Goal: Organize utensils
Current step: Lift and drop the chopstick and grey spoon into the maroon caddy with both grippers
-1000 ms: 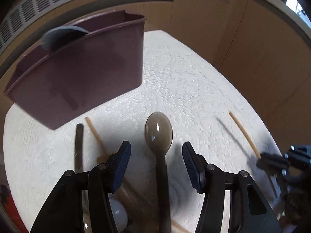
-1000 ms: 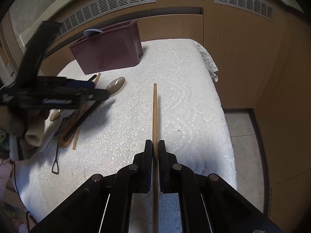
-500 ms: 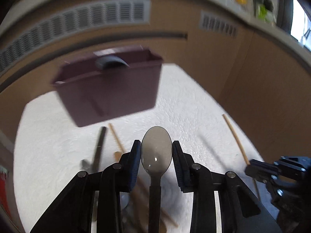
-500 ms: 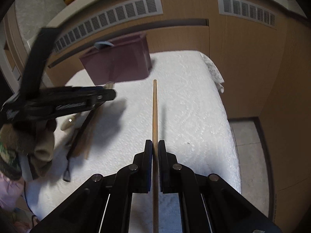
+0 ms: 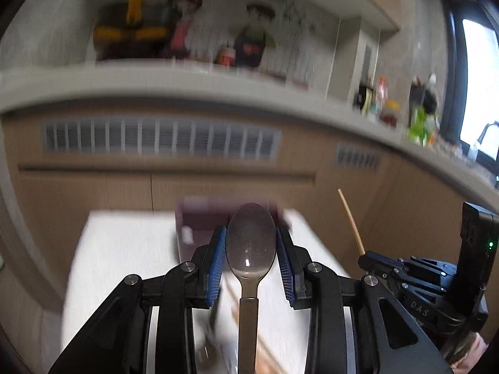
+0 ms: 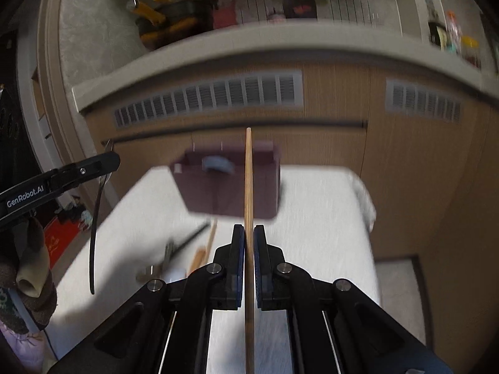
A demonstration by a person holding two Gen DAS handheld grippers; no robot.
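Observation:
My left gripper is shut on a dark metal spoon, bowl pointing forward, lifted above the table. My right gripper is shut on a wooden chopstick, also lifted and pointing at the maroon utensil holder at the table's far end. The holder shows behind the spoon in the left wrist view, blurred. A grey-blue utensil head sticks out of it. The right gripper with the chopstick shows at the right of the left wrist view. The left gripper with the hanging spoon handle shows at the left of the right wrist view.
Several more utensils, among them a dark handle and wooden sticks, lie on the white lace tablecloth in front of the holder. A wood-panelled counter front with vent grilles rises right behind the table. The floor drops off at the right.
Both grippers have risen and tilted upward with their utensils; the spoon and the chopstick left the table. The view now takes in the counter and shelf above.

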